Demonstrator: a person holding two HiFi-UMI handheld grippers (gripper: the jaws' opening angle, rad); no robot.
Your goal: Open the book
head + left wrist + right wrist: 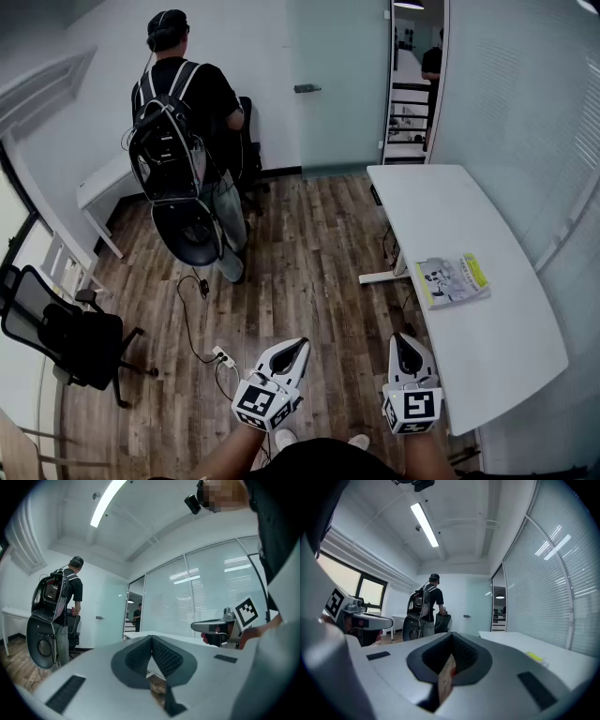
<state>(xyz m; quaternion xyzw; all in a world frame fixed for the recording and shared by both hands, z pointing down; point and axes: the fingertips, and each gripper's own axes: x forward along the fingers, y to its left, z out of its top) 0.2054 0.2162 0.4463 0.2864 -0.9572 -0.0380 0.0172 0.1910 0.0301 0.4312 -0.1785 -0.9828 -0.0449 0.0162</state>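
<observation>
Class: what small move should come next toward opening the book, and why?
Probably swing both grippers right toward the table, since the book lies closed on it, well away from the left gripper and right gripper, both shut, empty and over the floor.
</observation>
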